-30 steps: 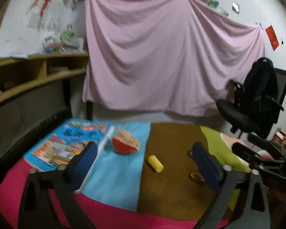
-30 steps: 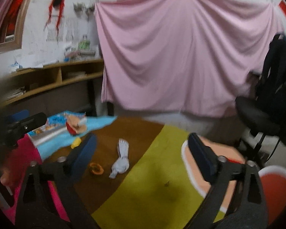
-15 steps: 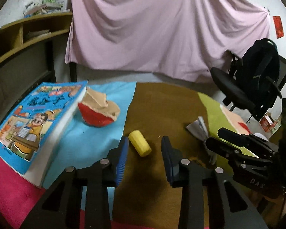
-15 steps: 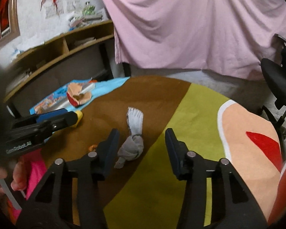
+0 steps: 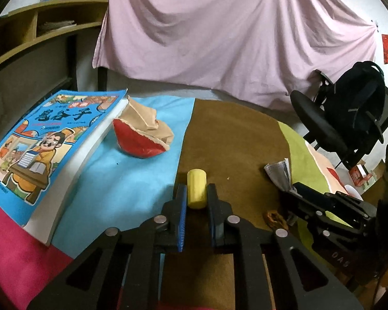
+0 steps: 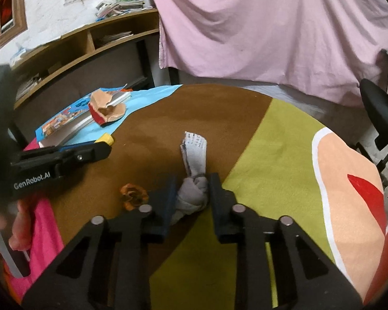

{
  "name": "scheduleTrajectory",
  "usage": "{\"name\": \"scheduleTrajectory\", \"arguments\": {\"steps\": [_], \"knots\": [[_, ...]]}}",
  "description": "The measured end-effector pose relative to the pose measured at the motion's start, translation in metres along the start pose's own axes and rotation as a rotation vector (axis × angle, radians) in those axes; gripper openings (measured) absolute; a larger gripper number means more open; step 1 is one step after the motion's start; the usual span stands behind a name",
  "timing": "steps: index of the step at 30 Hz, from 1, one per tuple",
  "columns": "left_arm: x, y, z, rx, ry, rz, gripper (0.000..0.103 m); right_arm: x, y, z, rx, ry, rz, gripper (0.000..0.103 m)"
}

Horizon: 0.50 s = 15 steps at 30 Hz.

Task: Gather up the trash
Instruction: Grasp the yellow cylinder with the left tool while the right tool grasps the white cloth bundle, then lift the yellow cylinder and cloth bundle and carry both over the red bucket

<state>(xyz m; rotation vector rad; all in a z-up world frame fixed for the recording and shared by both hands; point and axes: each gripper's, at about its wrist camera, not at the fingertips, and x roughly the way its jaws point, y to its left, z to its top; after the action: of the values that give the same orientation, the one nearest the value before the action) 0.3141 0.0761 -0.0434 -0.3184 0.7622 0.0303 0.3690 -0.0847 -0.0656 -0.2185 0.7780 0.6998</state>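
Yellow foam cylinder (image 5: 196,189), lower centre on our brown felt, sits between the closing left gripper (image 5: 196,201) pads; our right gripper (image 6: 191,193) is closing around the twisted grey-white paper scrap (image 6: 194,180)

Hidden and cut-off parts on the worktop

The near end of the yellow cylinder (image 5: 196,192) is covered by the closing left tool (image 5: 196,208). The lower part of the grey wad (image 6: 192,197) is masked between the fingers of the closing right tool (image 6: 191,201). The hand (image 6: 2,232) at the left edge is blurred and cut off.
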Motion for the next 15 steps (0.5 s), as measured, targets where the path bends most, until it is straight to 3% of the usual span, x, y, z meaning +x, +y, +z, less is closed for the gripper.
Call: {"name": "scheduleTrajectory", "arguments": {"steps": [8,15], "knots": [[-0.033,-0.015,-0.012,0.076,-0.136,-0.012,0.011,-0.024,-0.005,-0.007,0.040,-0.089,-0.010,0.052],[-0.072,-0.032,-0.026,0.135,-0.325,-0.023,0.011,-0.075,-0.003,-0.021,0.052,-0.300,-0.045,0.052]]}}
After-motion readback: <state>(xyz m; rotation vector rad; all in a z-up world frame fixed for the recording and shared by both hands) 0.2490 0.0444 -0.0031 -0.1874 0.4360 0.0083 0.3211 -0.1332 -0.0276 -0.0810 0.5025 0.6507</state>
